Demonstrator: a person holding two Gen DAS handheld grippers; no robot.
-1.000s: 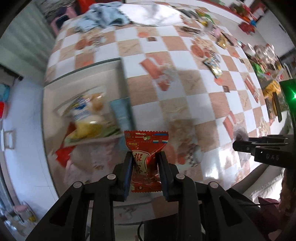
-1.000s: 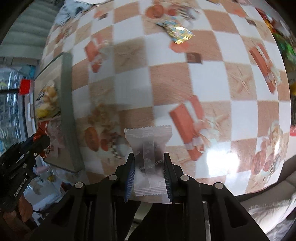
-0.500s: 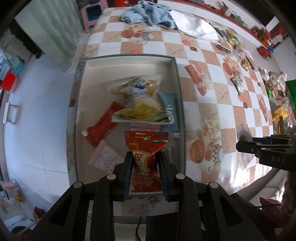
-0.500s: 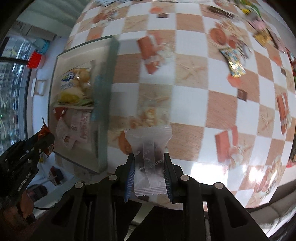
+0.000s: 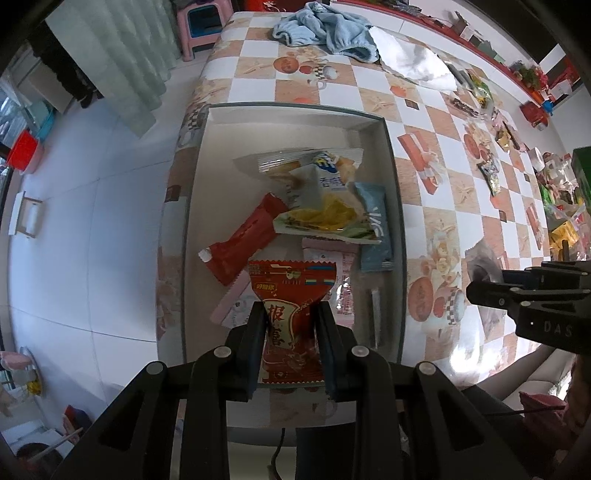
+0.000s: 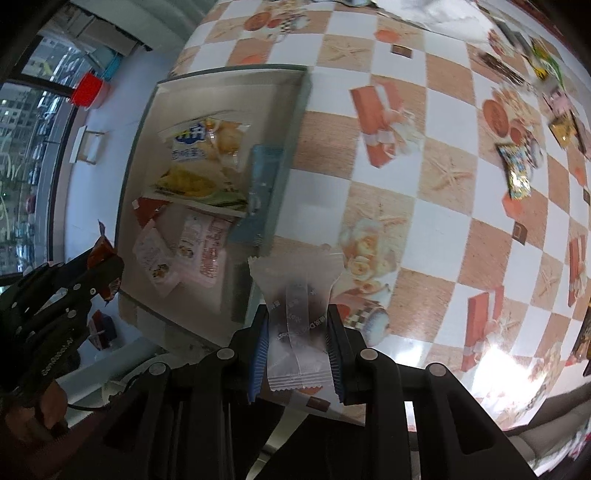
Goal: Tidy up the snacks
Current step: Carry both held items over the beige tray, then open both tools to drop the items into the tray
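My left gripper is shut on a red snack packet with yellow characters, held above the near end of the grey box. Several snack packs lie in that box, among them a yellow chips bag and a long red pack. My right gripper is shut on a frosted white packet, hovering over the checkered tablecloth just right of the grey box. The left gripper with its red packet shows at the left of the right wrist view.
More loose snacks lie scattered at the far right of the checkered tablecloth. A blue towel and a silver bag lie at the far end. A pink stool stands on the white floor beyond the table.
Both grippers have moved left across the table with their packets. The left one went from over the box's right wall to above its inside; the right one came up beside the box.
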